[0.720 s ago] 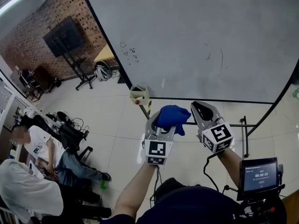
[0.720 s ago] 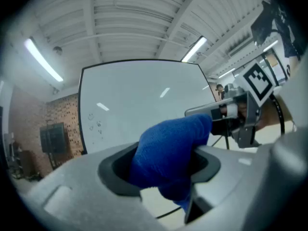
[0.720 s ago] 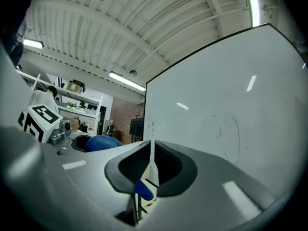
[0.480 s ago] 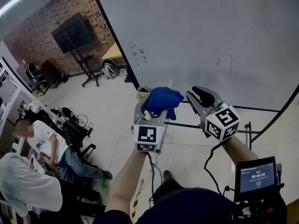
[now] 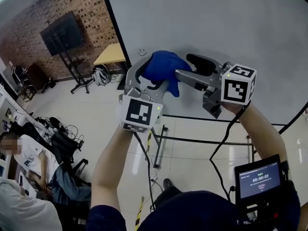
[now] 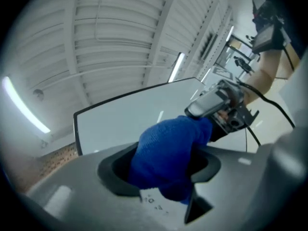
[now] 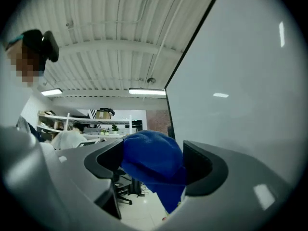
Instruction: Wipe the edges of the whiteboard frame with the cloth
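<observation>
Soft, light cloth point(image 5: 163, 66) is clamped in the left gripper point(image 6: 161, 165), while the right gripper point(image 7: 151, 165) has its jaws apart around the bunched middle, judged the best hold.

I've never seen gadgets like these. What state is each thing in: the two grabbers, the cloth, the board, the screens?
Left gripper: shut on the blue cloth.
Right gripper: open, jaws either side of that cloth.
Blue cloth: bunched, held up before the board.
Large white whiteboard: upright, faint pen marks.
Small black screen: on, showing a timer.
Black television on a stand: dark.
</observation>
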`<state>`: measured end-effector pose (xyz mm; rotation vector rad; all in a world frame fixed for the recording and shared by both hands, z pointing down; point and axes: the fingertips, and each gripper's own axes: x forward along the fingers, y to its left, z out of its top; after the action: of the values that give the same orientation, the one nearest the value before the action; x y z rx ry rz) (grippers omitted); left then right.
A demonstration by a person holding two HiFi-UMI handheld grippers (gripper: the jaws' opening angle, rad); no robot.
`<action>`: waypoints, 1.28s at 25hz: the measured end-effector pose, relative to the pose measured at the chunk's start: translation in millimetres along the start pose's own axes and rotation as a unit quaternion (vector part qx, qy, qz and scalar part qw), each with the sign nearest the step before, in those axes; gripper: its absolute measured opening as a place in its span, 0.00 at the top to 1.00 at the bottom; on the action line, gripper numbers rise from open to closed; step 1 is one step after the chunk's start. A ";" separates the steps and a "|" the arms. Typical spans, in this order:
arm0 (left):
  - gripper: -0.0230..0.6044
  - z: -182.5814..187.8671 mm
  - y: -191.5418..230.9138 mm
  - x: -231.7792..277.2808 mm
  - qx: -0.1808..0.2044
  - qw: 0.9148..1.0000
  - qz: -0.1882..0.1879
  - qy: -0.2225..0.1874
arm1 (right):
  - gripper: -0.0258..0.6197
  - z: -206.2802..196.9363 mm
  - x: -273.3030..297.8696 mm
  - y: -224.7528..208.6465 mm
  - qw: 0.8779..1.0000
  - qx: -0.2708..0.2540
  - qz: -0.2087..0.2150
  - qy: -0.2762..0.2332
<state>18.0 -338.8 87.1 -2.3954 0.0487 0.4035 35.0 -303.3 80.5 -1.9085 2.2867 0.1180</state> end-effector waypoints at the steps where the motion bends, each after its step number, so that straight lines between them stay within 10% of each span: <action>1: 0.57 6.0 4.9 3.7 0.020 0.999 -0.019 -0.018 | 0.35 3.8 11.8 -1.6 1.000 0.012 0.017 0.002; 10: 0.55 42.9 35.7 24.2 0.110 0.970 -0.162 -0.141 | 0.26 55.2 91.6 17.4 0.986 0.022 0.166 -0.023; 16: 0.42 72.3 73.2 39.7 0.150 0.969 -0.131 -0.142 | 0.64 115.1 94.2 2.5 0.989 0.007 0.139 -0.044; 23: 0.40 79.3 160.8 43.6 0.225 0.964 -0.057 -0.131 | 0.68 186.3 146.6 -14.2 0.987 -0.130 0.067 -0.062; 32: 0.54 83.9 277.1 31.5 0.149 0.981 0.086 -0.090 | 0.68 314.4 175.6 -7.8 0.934 -0.341 -0.073 -0.077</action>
<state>-14.7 -491.5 -158.7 -2.0572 0.2212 0.6448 35.1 -423.8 -259.0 -2.2409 2.1472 1.1299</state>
